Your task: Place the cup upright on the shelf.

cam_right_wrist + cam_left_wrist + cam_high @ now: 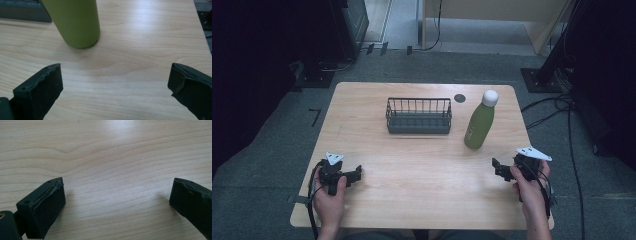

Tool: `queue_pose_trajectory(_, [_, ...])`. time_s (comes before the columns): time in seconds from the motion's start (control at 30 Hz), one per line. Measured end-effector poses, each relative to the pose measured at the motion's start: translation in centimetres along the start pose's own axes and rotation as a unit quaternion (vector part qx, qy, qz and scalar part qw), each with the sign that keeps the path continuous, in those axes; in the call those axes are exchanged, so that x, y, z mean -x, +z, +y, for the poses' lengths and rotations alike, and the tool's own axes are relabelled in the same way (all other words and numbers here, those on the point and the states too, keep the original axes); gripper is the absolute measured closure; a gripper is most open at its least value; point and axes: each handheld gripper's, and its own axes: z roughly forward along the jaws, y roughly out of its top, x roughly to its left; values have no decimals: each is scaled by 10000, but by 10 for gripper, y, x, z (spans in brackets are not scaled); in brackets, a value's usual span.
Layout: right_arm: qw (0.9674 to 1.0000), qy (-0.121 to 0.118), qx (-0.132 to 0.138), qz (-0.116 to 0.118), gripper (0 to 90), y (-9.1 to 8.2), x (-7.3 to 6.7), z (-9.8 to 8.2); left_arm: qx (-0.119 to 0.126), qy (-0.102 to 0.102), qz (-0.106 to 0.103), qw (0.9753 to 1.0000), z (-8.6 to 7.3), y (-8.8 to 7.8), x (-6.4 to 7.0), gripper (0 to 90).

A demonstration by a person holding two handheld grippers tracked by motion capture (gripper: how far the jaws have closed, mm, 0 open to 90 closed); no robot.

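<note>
Bottle [479, 124] cap – high view; right gripper [115, 87] view sees its base.

Bottle [477, 126] – matte olive green body, white cap. Wire basket [418, 116] at bottle's 9 o'clock – dark grey. Table [422, 165] – pale wood, wavy grain lines; small dark round spot at bottle's 11 o'clock. Left gripper [358, 174] and right gripper [495, 167] – black, each topped by light grey plate. Floor – grey carpet.
</note>
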Motion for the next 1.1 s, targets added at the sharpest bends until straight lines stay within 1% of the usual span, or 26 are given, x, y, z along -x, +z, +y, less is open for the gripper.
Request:
queue_pose_trajectory(0.1, [10000,-16,33,76,0,3,-4,6,1,-1,0,10000,0,0,0,9])
queue_pose_trajectory(0.23, [9996,148,101,221,4,5,-8,14,1,-1,0,10000,0,0,0,9])
queue_pose_trajectory(0.3, [9994,182,138,274,5,5,-10,17,0,-1,1,10000,0,0,0,9])
queue_pose_trajectory(0.43, [9988,167,240,382,6,4,-15,25,1,-2,1,10000,0,0,0,9])
queue_pose_trajectory(0.57, [9986,140,338,380,49,6,-19,31,4,-5,1,10000,0,0,0,9])
queue_pose_trajectory(0.73, [9984,66,398,400,53,12,-25,40,0,-1,1,10000,0,0,0,9])
queue_pose_trajectory(0.93, [9973,-47,528,509,45,17,-39,53,1,-1,1,10000,0,0,0,9])
queue_pose_trajectory(1.1, [9966,-55,563,605,46,24,-47,62,10,-12,0,10000,0,0,0,9])
